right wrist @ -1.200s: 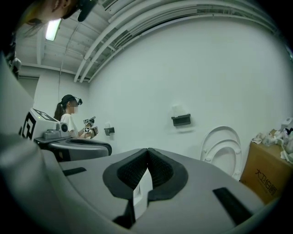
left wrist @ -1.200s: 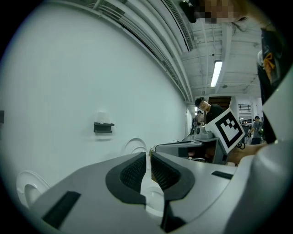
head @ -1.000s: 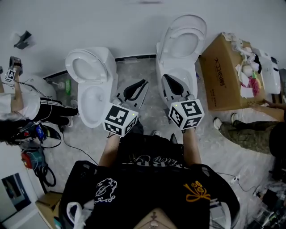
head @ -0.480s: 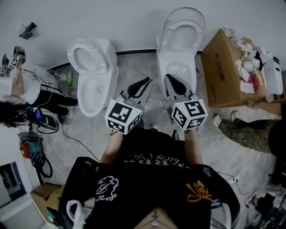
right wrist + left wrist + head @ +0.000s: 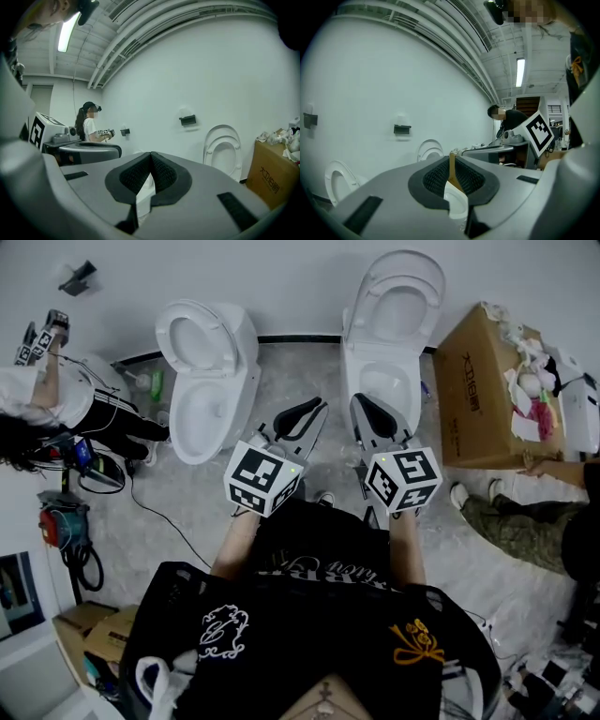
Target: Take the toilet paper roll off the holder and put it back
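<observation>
Far left, a person (image 5: 45, 404) is standing by the white wall, just below a dark wall holder (image 5: 78, 277). I'm not making out the toilet paper roll on it, or anywhere else in these views. Next along, the left toilet (image 5: 208, 371) is sitting with its lid up against the wall.

Now my left gripper (image 5: 321, 406): I'm holding it out over the grey floor between the two toilets, with its marker cube (image 5: 262, 479) close to my body. Its fingers (image 5: 437, 178) are closing down to a thin slit and pinching nothing. Through the slit I'm only seeing a sliver of brown and white background.

Just beside it, my right gripper (image 5: 362, 401) is pointing at the base of the right toilet (image 5: 394, 338). Its fingers (image 5: 135, 176) are pressing together at the tips and gripping nothing.

Further right, an open cardboard box (image 5: 473, 399) is resting on the floor beside that toilet, with white and pink oddments poking out of the top. At the far right, another person (image 5: 516, 521) is reaching a hand to the box's near corner.
</observation>
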Motion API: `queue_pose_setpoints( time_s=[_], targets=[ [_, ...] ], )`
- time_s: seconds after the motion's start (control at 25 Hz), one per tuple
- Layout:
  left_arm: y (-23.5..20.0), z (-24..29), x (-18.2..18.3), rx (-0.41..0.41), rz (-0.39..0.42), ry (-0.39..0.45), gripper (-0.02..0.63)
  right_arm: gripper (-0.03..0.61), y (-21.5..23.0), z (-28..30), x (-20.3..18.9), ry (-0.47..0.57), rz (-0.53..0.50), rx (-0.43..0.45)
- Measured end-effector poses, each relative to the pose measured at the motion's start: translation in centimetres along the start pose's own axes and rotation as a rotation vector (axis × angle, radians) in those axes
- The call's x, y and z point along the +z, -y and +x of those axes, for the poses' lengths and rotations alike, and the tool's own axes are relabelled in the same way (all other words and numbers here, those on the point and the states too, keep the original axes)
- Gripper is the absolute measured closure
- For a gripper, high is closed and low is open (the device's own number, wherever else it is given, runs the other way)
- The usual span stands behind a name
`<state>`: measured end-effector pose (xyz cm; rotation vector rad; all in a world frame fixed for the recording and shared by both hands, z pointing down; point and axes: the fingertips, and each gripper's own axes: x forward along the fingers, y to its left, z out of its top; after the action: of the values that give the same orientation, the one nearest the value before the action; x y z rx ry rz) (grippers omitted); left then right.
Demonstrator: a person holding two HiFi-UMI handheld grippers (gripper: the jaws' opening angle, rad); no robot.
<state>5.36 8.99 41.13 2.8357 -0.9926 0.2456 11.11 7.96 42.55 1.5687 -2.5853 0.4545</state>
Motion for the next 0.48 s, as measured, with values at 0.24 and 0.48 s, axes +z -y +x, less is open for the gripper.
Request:
queue_pose_setpoints(
  time_s=[0.24, 0.48],
  targets=[
    [0.5, -1.0, -0.1, 0.009, 0.006, 0.005, 0.565, 0.568, -1.2, -0.4, -0.2, 0.004, -0.005, 0.024],
    [0.7, -1.5, -0.1, 0.016, -0.003, 0.014, 0.565, 0.569, -1.8, -0.4, -0.2, 0.000, -0.014, 0.024]
  ],
)
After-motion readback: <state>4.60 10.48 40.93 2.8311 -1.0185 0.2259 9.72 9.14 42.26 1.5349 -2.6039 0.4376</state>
